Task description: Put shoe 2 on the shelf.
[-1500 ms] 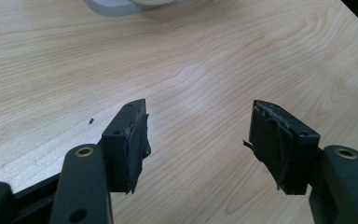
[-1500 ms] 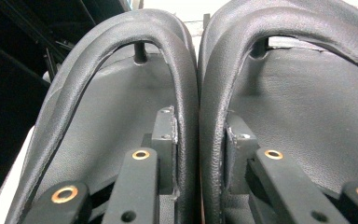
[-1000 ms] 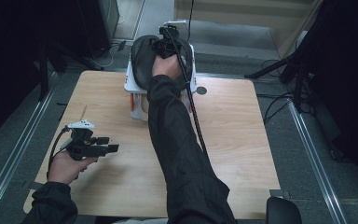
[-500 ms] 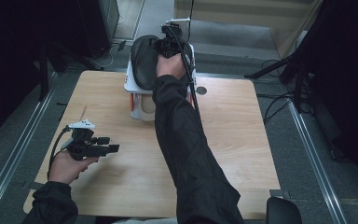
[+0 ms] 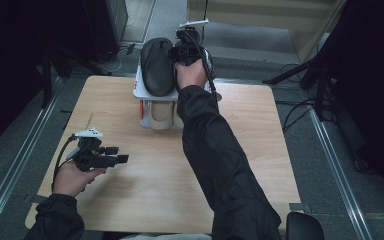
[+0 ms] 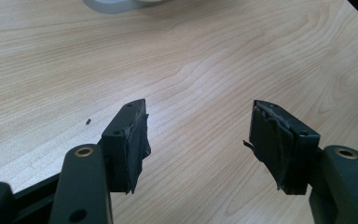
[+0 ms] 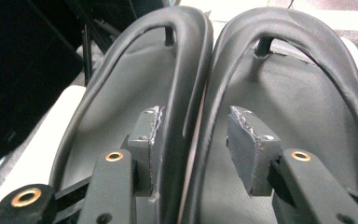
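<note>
- Slippers (image 7: 242, 70), two black ones side by side, lie on a white stand (image 5: 139, 91) at the table's (image 5: 240, 165) far edge, soles toward the camera in the right gripper view.
- Right gripper (image 5: 184, 46) sits over them; its jaws have just been opening and straddle the two touching inner rims without pressing on them.
- Left gripper (image 5: 119, 155) hovers low over bare wood at the near left, jaws apart, holding nothing.
- Person's right sleeve (image 5: 215, 155) stretches across the table's middle to the stand.
- Progress, as I judge it: the pair looks set down on the stand and just let go; what remains is drawing the right gripper clear.
</note>
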`<state>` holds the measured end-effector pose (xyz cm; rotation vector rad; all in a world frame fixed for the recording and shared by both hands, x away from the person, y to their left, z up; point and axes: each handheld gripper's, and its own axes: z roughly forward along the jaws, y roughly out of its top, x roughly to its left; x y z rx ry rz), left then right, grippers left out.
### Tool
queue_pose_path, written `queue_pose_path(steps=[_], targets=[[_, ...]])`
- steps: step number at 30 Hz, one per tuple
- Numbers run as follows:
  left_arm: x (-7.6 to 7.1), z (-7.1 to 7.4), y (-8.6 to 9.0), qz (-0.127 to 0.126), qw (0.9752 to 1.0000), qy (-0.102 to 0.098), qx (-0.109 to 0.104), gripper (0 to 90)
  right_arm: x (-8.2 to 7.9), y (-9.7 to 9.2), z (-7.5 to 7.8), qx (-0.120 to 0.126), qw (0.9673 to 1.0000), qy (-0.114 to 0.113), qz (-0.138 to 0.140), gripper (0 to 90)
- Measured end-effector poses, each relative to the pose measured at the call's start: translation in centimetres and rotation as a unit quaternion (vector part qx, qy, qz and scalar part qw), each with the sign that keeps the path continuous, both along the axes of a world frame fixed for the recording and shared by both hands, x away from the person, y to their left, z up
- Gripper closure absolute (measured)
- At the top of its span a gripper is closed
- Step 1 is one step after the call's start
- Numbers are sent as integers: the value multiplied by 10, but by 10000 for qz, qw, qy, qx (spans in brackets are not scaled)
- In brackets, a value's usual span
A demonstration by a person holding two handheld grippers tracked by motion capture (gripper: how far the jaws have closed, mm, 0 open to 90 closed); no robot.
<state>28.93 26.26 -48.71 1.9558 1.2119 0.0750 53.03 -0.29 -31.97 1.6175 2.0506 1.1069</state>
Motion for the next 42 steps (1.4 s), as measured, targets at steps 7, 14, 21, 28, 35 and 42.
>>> queue_pose_path(steps=[7, 14, 21, 28, 35, 42], targets=[[2, -1, -1, -30, 10000, 15, -2, 378, -11, -10, -4, 166, 9992, 7, 354, 550], [2, -1, -1, -12, 10000, 4, 12, 378, -24, -21, -7, 112, 9966, -112, 809, 559], [3, -1, -2, -35, 10000, 22, 41, 377, -38, -26, -6, 220, 9914, -153, 1283, 560], [3, -2, -3, -52, 10000, 48, 50, 377, -56, -24, -3, 395, 9832, -190, 1770, 561], [4, -2, -3, -73, 9999, 61, 82, 377, -74, -24, -3, 288, 9762, -298, 2130, 561], [4, -3, -5, -79, 9999, 61, 93, 377, -90, -31, -9, 303, 9682, -386, 2453, 560]])
